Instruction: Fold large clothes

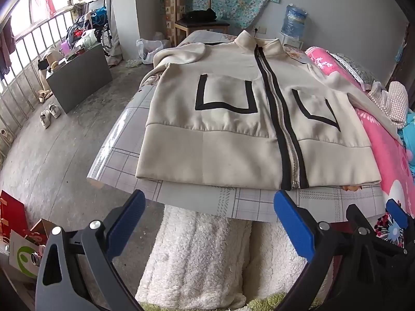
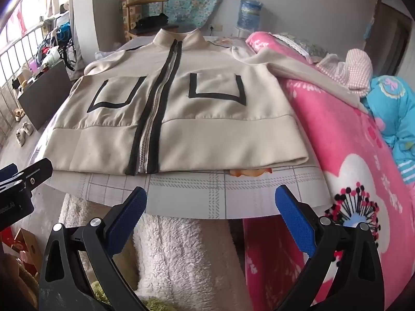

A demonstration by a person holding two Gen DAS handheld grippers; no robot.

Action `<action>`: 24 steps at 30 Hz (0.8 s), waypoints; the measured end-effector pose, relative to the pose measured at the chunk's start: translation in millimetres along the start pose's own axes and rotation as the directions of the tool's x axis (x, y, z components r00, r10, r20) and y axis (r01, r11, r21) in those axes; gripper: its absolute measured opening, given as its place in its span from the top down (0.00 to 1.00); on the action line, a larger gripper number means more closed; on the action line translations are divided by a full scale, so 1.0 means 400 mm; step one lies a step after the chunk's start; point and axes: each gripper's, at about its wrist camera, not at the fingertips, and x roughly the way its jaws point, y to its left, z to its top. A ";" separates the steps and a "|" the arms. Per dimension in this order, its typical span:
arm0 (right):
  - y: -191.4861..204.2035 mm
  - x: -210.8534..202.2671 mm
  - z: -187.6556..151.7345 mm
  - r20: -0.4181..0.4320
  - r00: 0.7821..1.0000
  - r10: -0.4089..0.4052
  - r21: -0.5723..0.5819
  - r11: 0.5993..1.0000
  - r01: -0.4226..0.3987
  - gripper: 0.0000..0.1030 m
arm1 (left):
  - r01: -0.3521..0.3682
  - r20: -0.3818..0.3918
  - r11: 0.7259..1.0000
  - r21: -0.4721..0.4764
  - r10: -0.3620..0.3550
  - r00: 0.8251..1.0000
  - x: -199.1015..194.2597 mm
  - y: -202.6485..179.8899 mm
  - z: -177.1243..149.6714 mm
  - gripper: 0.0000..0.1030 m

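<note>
A cream zip-up jacket [image 1: 233,129] with black zip bands and black pocket outlines lies flat, front up, on a checked table [image 1: 197,199], collar at the far end. In the right wrist view the same jacket [image 2: 207,119] spreads its right sleeve over a pink blanket [image 2: 337,134]. My left gripper [image 1: 210,220] hovers open just short of the jacket's hem, nothing between its blue pads. My right gripper [image 2: 211,212] is open too, just short of the table's near edge, holding nothing. The right gripper's tip [image 1: 396,215] shows at the left wrist view's right edge.
A white fleece blanket [image 1: 202,254] hangs under the table's near edge. The pink blanket and a blue quilt [image 2: 394,119] pile up on the right. A grey cabinet [image 1: 80,75], shoes [image 1: 49,114], a wooden chair [image 1: 199,18] and a water bottle [image 1: 294,19] stand further off.
</note>
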 end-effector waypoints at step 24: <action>-0.001 0.002 0.000 -0.010 1.000 0.019 0.007 1.000 -0.019 0.08 | 0.001 0.007 1.000 0.012 -0.001 1.000 0.000 -0.004 0.000 0.05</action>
